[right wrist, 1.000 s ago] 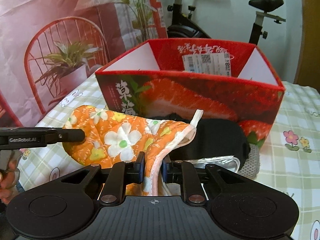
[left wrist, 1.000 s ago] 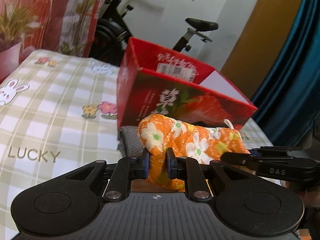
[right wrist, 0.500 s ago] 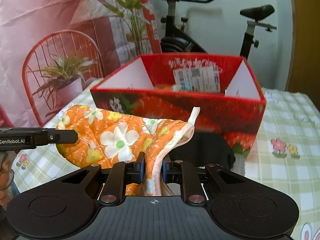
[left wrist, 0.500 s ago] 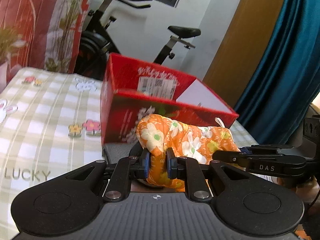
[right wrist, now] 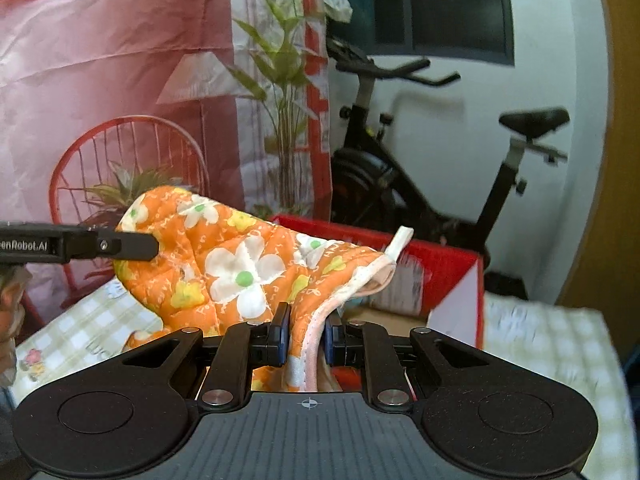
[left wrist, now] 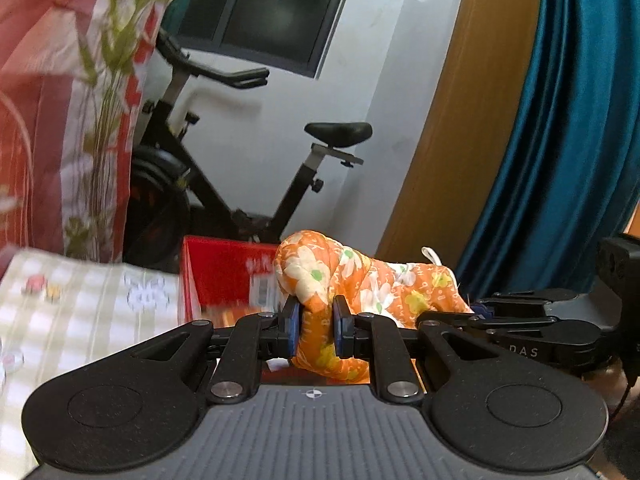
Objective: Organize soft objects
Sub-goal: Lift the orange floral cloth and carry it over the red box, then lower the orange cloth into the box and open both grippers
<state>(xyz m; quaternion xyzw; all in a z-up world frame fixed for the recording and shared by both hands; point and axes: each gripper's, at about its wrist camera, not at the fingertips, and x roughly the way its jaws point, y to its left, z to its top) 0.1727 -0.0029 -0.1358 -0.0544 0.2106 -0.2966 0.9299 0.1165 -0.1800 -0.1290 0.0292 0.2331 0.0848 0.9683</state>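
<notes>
Oven mitt time: orange quilted one with white and yellow flowers, and I've got it pinched from both ends. My left gripper has its fingers clamped on the rounded closed end, fabric bunched up between the blue pads. My right gripper is squeezed onto the open cuff end, right on the pale pink trim, with the little hanging loop sticking up just past it. The mitt hangs stretched between the two, up in the air, clear of the checked tablecloth. Red cardboard box sits on the table just behind and below the mitt, top open, strawberry print side mostly hidden. Can't really tell what's inside it, too blurry. Exercise bike stands behind the box against the white wall, teal curtain off to the right.
</notes>
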